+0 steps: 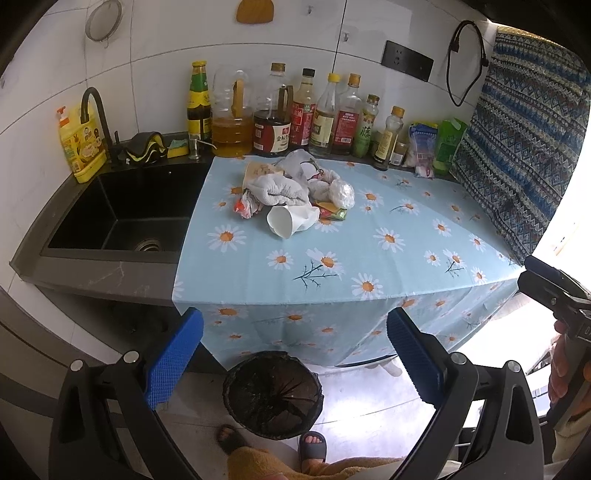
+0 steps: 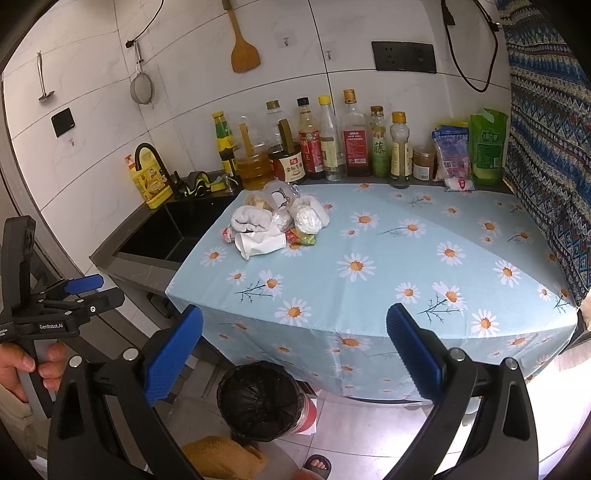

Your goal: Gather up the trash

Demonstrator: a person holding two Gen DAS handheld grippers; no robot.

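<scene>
A daisy-print tablecloth (image 1: 388, 258) covers the counter, bearing a trash pile (image 1: 295, 192) near the sink.

Bin (image 1: 273, 395) floor hidden by liner; spatula (image 1: 255, 11) handle cut off.

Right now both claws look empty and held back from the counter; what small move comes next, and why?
Probably reach the left claw forward to the crushed white paper cup. It lies at the near edge of the trash pile, nothing covers it, the jaws are open, and the lined bin stands on the floor just below the counter edge.
</scene>
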